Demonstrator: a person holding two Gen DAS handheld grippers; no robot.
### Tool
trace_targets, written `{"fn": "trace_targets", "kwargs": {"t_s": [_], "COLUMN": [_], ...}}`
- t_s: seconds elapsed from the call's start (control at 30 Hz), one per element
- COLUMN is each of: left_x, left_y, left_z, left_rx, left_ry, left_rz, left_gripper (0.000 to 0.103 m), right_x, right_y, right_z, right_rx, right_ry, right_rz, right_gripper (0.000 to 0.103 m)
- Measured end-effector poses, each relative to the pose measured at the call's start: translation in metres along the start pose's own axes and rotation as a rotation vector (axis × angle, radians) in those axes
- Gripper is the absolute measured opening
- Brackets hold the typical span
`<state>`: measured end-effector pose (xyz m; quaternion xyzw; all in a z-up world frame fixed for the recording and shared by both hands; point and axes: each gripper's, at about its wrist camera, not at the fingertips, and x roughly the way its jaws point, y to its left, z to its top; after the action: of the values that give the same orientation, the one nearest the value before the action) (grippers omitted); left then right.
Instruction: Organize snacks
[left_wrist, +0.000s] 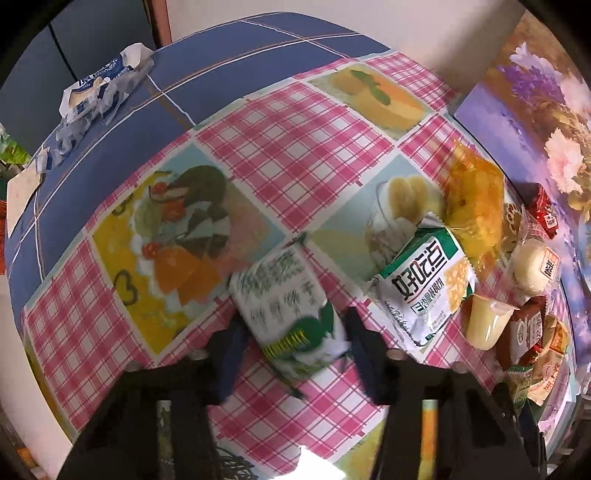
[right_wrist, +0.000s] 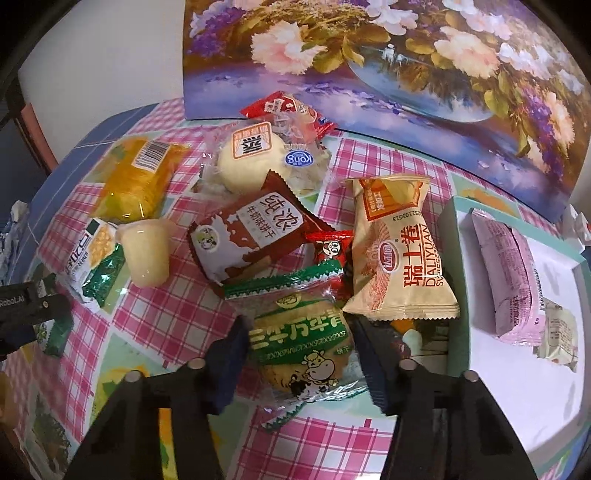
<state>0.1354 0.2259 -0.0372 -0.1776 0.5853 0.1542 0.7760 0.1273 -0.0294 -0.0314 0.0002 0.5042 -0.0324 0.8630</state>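
Pink-checked oilcloth with fruit pictures covers the bench (left_wrist: 295, 155), and a floral painting (right_wrist: 406, 55) leans against the wall behind it. Most of the sorting is still to do, judging by the layout: only a pink foil snack pack (right_wrist: 506, 273) and a small pale packet (right_wrist: 559, 332) lie in the white tray with a teal rim (right_wrist: 452, 258) at the right, while a loose pile of wrapped snacks remains just beside it. The right claw (right_wrist: 301, 350) stands spread around a green-trimmed clear biscuit packet with a cartoon cow (right_wrist: 303, 343), jaws at either side, not visibly pressing. The left claw (left_wrist: 295, 339) straddles a white-and-green snack pouch (left_wrist: 288, 310), blurred; whether it is gripping I cannot tell. A crumpled blue-and-white wrapper (left_wrist: 99, 88) lies well apart on the blue cloth.
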Motion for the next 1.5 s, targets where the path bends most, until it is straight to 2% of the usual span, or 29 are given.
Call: {"fn": "trace_targets", "kwargs": {"t_s": [0.37,0.87,1.17,1.5], "left_x": [-0.020,-0.085,-0.116,-0.145], "left_y": [-0.018,-0.034,-0.063,-0.108], "left_z": [-0.003,-0.010,-0.022,-0.046], "left_rx": [-0.003,0.037,0.103,0.214], "left_ry": [-0.021,-0.140,-0.188,-0.230], "left_rz": [-0.028,-0.133,-0.202,-0.249], "left_gripper": [0.041,0.041,0.041,0.041], "right_x": [-0.010,-0.060,-0.095,-0.125], "right_y": [-0.006,-0.015,-0.040,-0.093], "right_z": [0.001,0.005,0.002,-0.005], "right_rx": [0.031,0.082,0.124,0.224], "right_ry": [-0.011,-0.081,-0.122,-0.153], "right_rz": [0.048,0.109,0.084,0.031], "right_gripper": [0.053,0.053,0.053,0.053]}}
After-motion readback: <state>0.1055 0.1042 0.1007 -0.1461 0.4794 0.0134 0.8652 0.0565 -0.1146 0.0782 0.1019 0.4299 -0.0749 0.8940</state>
